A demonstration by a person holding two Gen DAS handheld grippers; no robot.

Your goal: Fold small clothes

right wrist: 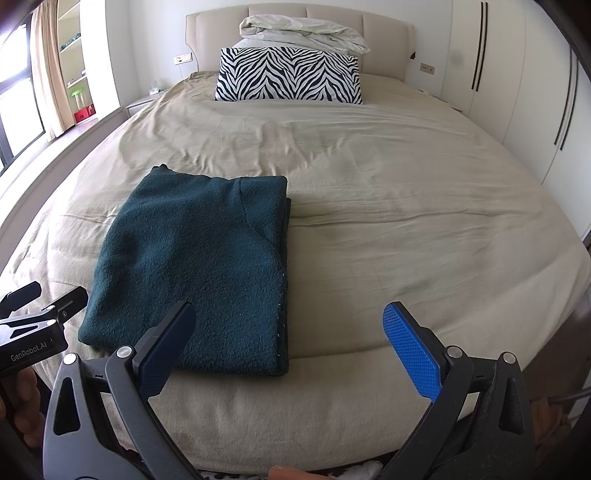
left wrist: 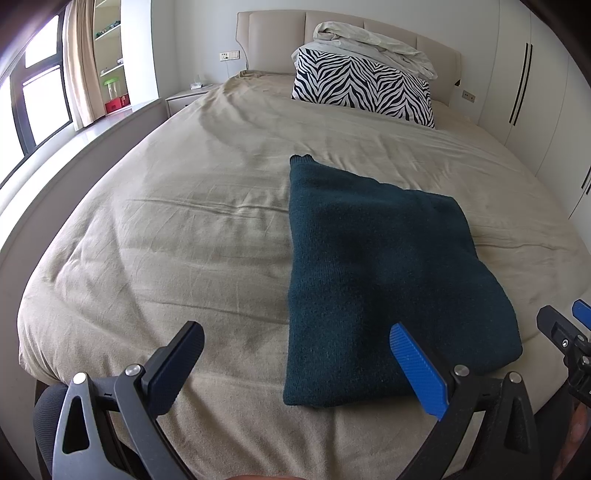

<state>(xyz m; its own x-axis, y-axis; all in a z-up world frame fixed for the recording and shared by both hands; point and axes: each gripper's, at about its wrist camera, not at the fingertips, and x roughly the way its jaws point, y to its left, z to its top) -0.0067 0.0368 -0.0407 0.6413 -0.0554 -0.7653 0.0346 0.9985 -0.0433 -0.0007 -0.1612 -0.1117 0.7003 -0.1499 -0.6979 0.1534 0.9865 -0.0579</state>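
Observation:
A dark teal knit sweater (left wrist: 384, 273) lies folded into a rectangle on the beige bed (left wrist: 184, 229), near its front edge. It also shows in the right wrist view (right wrist: 199, 266). My left gripper (left wrist: 295, 339) is open and empty, held above the bed's front edge, its right blue finger over the sweater's near part. My right gripper (right wrist: 291, 325) is open and empty, just right of the sweater's near right corner. The right gripper's tips show at the right edge of the left wrist view (left wrist: 565, 321). The left gripper shows at the left edge of the right wrist view (right wrist: 44, 295).
A zebra-striped pillow (right wrist: 288, 75) with a crumpled white duvet (right wrist: 303, 31) on it sits at the padded headboard. A nightstand (left wrist: 184, 98) and window are at left, white wardrobe doors (right wrist: 517, 74) at right. Bare beige sheet (right wrist: 406, 206) stretches right of the sweater.

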